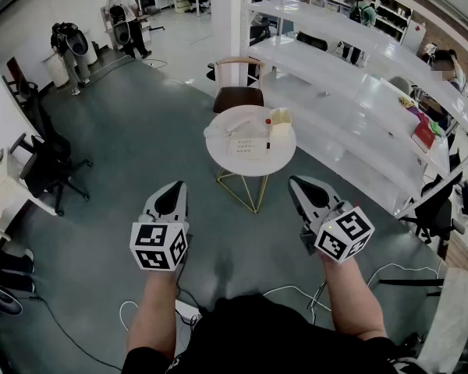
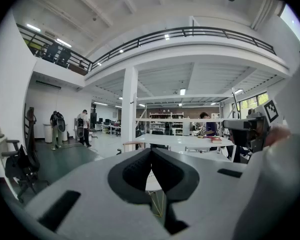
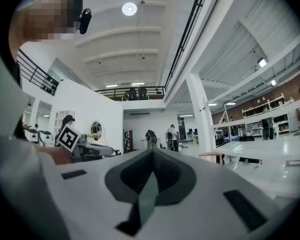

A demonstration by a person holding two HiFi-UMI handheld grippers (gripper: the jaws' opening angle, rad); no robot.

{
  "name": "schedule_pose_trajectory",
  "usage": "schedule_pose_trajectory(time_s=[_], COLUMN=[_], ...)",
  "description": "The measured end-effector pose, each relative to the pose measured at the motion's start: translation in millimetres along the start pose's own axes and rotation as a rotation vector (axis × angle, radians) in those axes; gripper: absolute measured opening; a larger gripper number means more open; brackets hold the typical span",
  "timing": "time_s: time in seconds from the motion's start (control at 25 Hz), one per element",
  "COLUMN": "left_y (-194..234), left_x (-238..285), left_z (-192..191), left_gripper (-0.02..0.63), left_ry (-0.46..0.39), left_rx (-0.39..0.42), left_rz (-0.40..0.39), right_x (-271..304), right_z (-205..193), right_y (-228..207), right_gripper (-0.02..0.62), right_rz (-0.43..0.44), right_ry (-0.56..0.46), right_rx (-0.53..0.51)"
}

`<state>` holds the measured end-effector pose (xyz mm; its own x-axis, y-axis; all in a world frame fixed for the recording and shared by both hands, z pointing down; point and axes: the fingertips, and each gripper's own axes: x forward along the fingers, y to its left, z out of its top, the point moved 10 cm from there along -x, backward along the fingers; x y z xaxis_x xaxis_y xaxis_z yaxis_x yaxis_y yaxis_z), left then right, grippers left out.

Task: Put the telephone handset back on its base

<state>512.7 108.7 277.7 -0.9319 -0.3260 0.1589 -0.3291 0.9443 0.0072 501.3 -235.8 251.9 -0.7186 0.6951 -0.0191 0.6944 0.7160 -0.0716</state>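
The left gripper point(image 1: 176, 187) and right gripper point(image 1: 296, 182) are held side by side above the grey floor point(image 1: 140, 154), each with jaws closed on nothing. Small pale items point(image 1: 249, 146) are seen on the round white table point(image 1: 218, 160) ahead, well apart from both grippers. The telephone cannot be told apart among them.

Ahead of your left claw point(image 1: 176, 187) and right claw point(image 1: 296, 182), the things point(image 1: 253, 135) on the round table point(image 1: 249, 166) are too small to name (one has a red top). In the left gripper view that claw's pads point(image 2: 135, 171) hide all but a sliver of the table.
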Motion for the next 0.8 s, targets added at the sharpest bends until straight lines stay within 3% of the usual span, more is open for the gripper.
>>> schedule_pose_trajectory(time_s=[0.8], left_y=[-35], left_x=[-3], left_z=[0], left_gripper=[0.009], left_ry=[0.015], left_rx=[0.007], left_rz=[-0.012], right_x=[-35], right_z=[8], right_y=[-9], right_gripper=[0.006], right_rz=[0.019], right_ry=[-0.036], right_rx=[0.000])
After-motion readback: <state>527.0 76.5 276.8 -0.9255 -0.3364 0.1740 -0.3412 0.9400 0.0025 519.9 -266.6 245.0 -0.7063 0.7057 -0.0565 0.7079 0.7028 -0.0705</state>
